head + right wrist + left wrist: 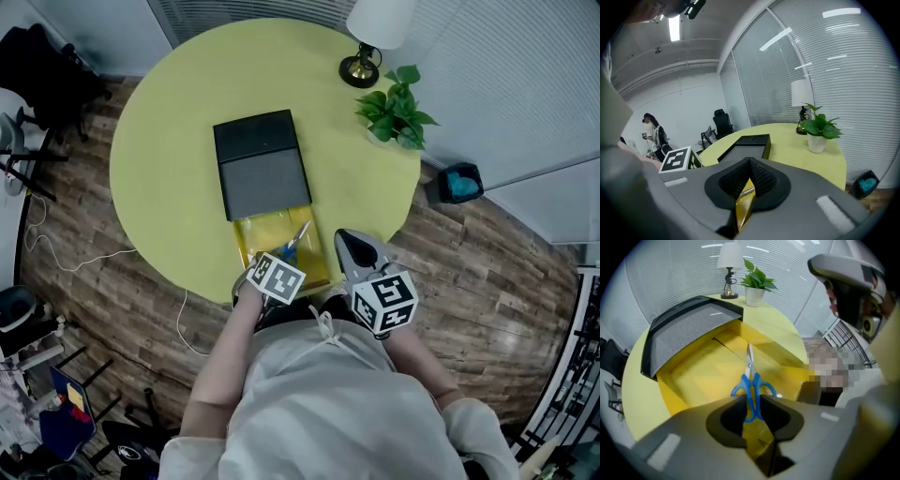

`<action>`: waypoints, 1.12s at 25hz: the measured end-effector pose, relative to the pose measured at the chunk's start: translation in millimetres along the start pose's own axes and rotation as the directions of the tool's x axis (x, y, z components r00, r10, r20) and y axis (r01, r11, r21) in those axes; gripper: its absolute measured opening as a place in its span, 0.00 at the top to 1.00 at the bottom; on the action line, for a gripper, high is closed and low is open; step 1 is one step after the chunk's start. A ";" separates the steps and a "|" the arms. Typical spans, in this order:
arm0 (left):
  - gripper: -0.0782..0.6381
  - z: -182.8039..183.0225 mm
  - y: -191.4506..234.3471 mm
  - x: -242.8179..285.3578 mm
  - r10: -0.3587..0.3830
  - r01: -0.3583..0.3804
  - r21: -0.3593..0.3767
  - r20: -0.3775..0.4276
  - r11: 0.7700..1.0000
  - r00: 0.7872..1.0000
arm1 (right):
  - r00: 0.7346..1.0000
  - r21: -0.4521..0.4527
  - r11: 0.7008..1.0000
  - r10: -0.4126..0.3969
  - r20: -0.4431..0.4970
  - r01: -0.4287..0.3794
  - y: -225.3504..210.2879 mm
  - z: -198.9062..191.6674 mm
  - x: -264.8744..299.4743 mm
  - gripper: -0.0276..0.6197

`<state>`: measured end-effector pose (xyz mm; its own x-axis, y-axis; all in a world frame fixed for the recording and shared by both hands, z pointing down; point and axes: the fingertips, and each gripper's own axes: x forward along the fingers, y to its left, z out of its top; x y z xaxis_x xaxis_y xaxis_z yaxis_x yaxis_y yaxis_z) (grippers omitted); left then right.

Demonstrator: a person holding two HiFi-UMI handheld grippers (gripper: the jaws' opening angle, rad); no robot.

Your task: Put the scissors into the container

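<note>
The scissors (293,242), with blue handles, lie in the open yellow container (255,236) near the front edge of the round yellow table (169,159), blades pointing away from me. In the left gripper view the scissors (751,376) rest on the container's floor (703,376). My left gripper (751,403) stands just over the handles, jaws slightly apart with a handle showing in the gap, so I read it as open. My left gripper (281,261) is at the container's near end. My right gripper (349,239) hovers to the container's right, empty, with its tips together (749,161).
The container's black and grey lid (261,164) lies open behind it and shows as a raised flap (689,329). A lamp (367,47) and a potted plant (396,108) stand at the table's far right. A person (651,131) and office chairs are in the background.
</note>
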<state>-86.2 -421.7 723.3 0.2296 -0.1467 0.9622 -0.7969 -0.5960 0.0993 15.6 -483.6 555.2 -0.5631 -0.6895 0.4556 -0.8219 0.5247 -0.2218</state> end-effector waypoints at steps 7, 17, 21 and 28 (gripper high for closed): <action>0.72 3.8 -2.2 -10.7 -0.051 0.056 -0.052 0.092 0.997 0.994 | 1.000 0.002 1.000 -0.003 -0.009 0.003 2.0 -1.4 -4.2 0.96; 0.88 25.3 31.8 -70.4 0.086 -0.022 -0.178 0.359 0.984 0.929 | 1.000 -0.046 0.999 0.015 0.015 -0.014 17.7 10.7 -10.2 0.96; 0.88 54.0 44.9 -127.3 0.200 -0.108 -0.192 0.570 0.975 0.797 | 0.999 -0.074 0.997 0.027 0.039 -0.024 24.7 23.6 -11.9 0.96; 0.88 75.4 54.1 -220.6 0.323 -0.163 -0.279 0.785 0.946 0.528 | 0.993 -0.110 0.993 0.056 0.106 -0.044 36.9 50.4 -8.6 0.96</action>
<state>-137.8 -481.2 497.3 0.3031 -0.8898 0.3410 -0.9475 -0.3195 0.0084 -14.3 -483.4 499.6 -0.6139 -0.7082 0.3486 -0.7819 0.6061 -0.1456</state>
